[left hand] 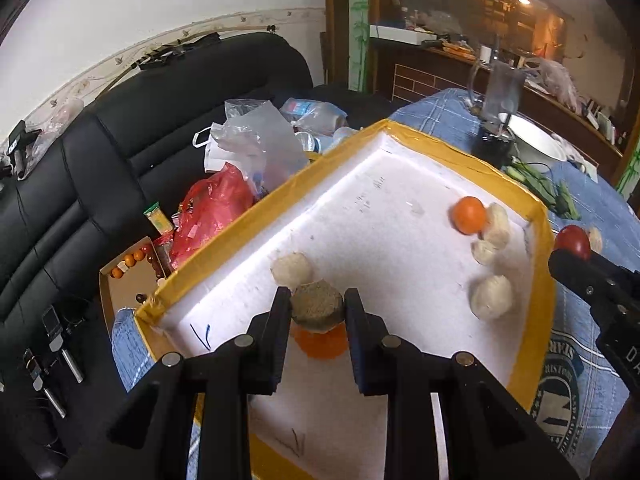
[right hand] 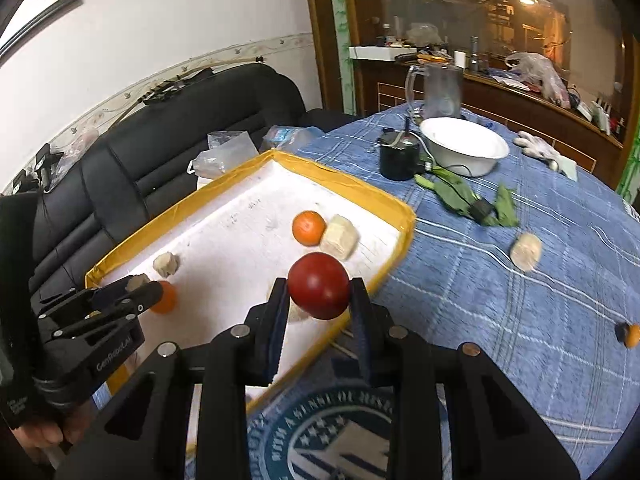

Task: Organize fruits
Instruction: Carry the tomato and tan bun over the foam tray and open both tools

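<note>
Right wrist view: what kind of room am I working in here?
Most likely a lived-in home, a living and dining room. A black leather sofa stands against the wall, a blue checked tablecloth covers the table, and a cluttered wooden counter runs behind it.

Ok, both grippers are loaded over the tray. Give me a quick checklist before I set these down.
1. Left gripper clamped on the beige chunk: ok.
2. Right gripper clamped on the red fruit: ok.
3. Red fruit over the tray: ok in the right view, near its edge.
4. Bare tray floor under the chunk: not ok, an orange lies right below it.
5. Grippers apart from each other: ok.
6. All fruit gathered: not ok, another orange is on the tablecloth.
</note>
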Motion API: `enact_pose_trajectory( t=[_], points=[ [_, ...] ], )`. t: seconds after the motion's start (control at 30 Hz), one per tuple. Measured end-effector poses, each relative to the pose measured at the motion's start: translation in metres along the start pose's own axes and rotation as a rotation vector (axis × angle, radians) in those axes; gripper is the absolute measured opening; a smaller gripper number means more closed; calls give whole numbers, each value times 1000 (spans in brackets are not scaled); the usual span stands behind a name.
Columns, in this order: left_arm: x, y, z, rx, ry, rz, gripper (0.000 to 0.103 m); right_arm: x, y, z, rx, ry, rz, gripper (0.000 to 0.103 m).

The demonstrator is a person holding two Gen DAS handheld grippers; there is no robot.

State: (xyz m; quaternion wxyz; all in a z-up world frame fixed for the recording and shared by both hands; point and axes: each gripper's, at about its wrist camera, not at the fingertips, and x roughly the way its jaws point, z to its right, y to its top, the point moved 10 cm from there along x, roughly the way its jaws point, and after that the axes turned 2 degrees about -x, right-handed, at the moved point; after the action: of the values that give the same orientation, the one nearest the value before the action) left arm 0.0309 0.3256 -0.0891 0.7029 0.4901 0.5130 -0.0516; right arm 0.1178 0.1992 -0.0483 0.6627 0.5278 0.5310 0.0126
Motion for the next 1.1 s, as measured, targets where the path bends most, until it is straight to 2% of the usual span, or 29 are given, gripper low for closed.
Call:
enact_pose_trajectory(
  t=[0.63,1.1],
  points=[
    [27,15,-19,-29,40,-41,26,71,22,-28,-47,41,-76,33],
    [32,12,-38,-69,77,-58,26,93,17,-42,-86,78,-122,33]
  ],
)
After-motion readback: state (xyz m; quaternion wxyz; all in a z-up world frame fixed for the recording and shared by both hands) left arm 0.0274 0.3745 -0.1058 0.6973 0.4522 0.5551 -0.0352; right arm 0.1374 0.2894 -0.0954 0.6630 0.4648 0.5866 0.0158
